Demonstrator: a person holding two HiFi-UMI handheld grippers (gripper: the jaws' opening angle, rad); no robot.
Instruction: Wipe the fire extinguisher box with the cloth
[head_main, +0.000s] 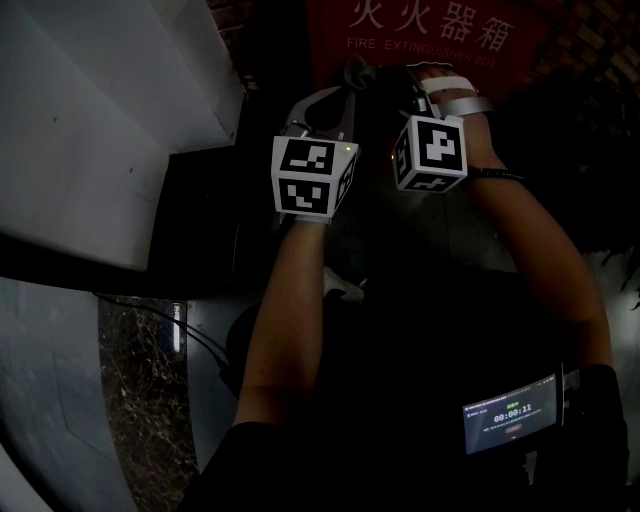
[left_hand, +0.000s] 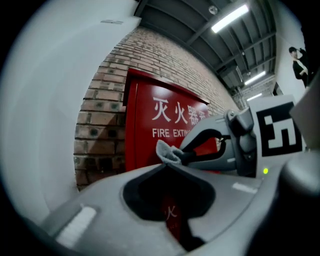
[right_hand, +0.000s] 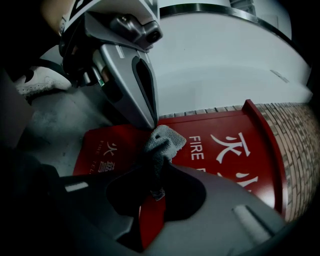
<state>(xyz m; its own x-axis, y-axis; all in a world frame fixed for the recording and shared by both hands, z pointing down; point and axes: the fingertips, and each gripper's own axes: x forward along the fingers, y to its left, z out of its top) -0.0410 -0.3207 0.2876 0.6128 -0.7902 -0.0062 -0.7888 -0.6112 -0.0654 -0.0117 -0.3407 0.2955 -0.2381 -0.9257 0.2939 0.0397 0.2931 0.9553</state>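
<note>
You're holding both arms raised forward, wrists close together. Your right gripper (right_hand: 158, 172) is clamping the cloth (right_hand: 162, 140) so a wad sticks out for wiping. Your left gripper (left_hand: 166, 164), jaws together, is touching it at the tip. Just beyond, the red box (right_hand: 235, 150) is standing against the brick wall (left_hand: 100, 125).

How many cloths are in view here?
1. The grey cloth is pinched in the right hand-held gripper, in front of the red fire extinguisher box; the left hand-held gripper touches its top with closed tips. Another could hide in the dark.
</note>
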